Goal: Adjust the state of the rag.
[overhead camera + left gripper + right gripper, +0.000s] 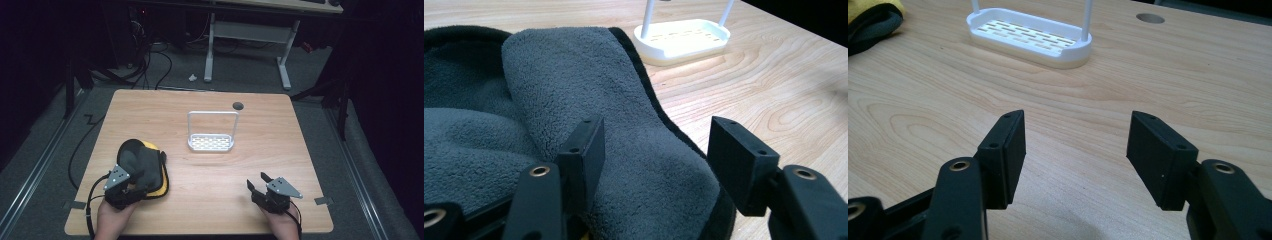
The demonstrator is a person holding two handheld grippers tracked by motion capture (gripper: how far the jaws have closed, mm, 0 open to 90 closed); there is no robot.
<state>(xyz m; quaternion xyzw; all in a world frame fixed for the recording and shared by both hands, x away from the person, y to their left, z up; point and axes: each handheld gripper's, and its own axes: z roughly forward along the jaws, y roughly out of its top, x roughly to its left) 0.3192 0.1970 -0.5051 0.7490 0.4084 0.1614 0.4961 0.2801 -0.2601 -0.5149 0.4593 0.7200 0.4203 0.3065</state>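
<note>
A folded grey fleece cloth with a black edge and a yellow underside lies at the table's left front. My left gripper rests over its near end, open, with the fleece spreading between and beyond the jaws. A white slotted tray with a tall hoop handle stands near the table's middle; its base shows ahead of the left gripper. My right gripper hovers open over bare wood at the right front, nothing between its jaws, and the tray lies ahead of it.
The wooden table has a round cable hole near its far edge. A corner of the cloth shows at the far left in the right gripper view. Beyond the table stand a desk frame and cables on the floor.
</note>
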